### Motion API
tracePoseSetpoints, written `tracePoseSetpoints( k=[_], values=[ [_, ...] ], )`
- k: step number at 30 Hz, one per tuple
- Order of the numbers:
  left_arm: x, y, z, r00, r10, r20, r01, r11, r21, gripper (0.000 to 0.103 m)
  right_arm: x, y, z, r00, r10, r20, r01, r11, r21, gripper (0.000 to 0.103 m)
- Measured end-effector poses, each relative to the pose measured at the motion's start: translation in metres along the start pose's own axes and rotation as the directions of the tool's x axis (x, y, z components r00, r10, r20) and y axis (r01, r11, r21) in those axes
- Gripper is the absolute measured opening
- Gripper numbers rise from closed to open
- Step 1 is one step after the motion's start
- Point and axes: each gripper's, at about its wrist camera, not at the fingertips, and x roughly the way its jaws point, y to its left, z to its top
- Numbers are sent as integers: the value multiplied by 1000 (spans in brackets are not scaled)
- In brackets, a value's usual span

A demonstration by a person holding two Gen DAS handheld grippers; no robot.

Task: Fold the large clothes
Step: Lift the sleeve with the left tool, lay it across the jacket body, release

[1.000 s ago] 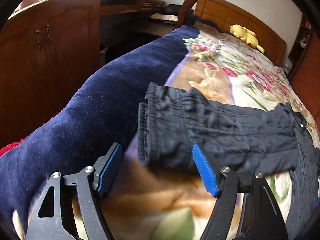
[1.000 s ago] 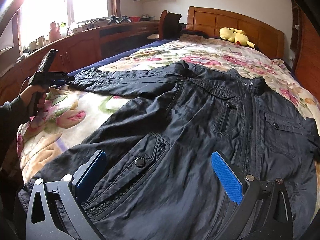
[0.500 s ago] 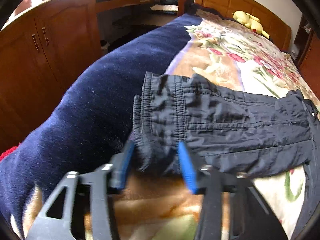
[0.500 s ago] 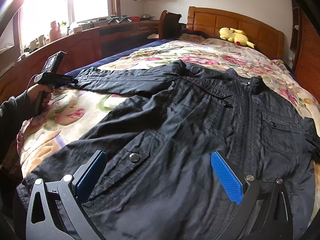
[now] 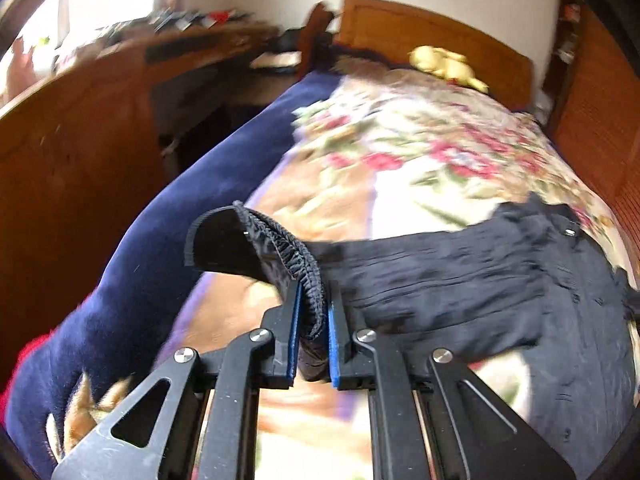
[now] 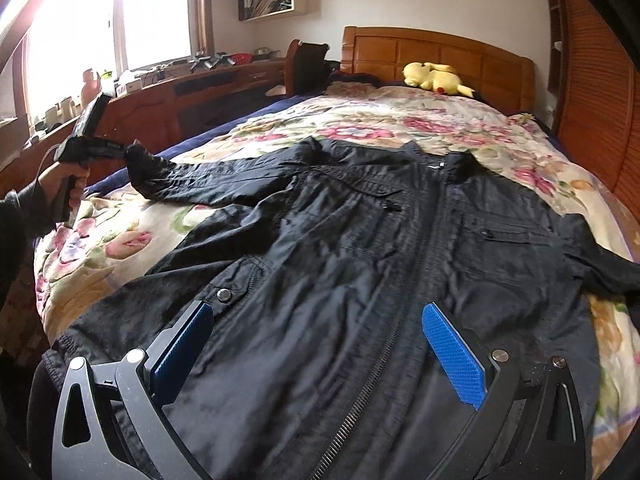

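A black zip jacket (image 6: pixel 360 240) lies front up on the floral blanket (image 6: pixel 400 120) of the bed. Its left sleeve (image 6: pixel 224 176) stretches toward the bed's left side. My left gripper (image 5: pixel 314 292) is closing its jaws on the sleeve's elastic cuff (image 5: pixel 276 248); the blue pads press on it and the cuff is lifted off the blanket. From the right wrist view, the left gripper (image 6: pixel 126 152) holds the raised sleeve end in a person's hand (image 6: pixel 68 180). My right gripper (image 6: pixel 316 310) stands open low over the jacket's hem, its pads either side of the zip, gripping nothing.
A yellow plush toy (image 6: pixel 432 76) lies by the wooden headboard (image 6: pixel 440 52). A wooden desk and cabinets (image 6: pixel 180 96) run along the bed's left side, with a dark blue blanket edge (image 5: pixel 200 184) between. A wooden wall panel (image 6: pixel 592 80) stands on the right.
My left gripper went from wide open to clamped on the sleeve cuff, then rose and carried it off the bed. The right gripper moved forward over the jacket, still open.
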Motion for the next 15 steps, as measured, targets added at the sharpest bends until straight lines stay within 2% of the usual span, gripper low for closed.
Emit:
tracePoseSetpoints(
  k=[7,15],
  values=[
    [-44,-109,23,989,-134,54,125,981,145,12,-31,-19,-11,999,-43,29,41,998,44,103],
    [-88,-230,18,959,-281,41,256,918,302,12,-69,-36,-26,994,-87,61,81,992,95,103]
  ],
)
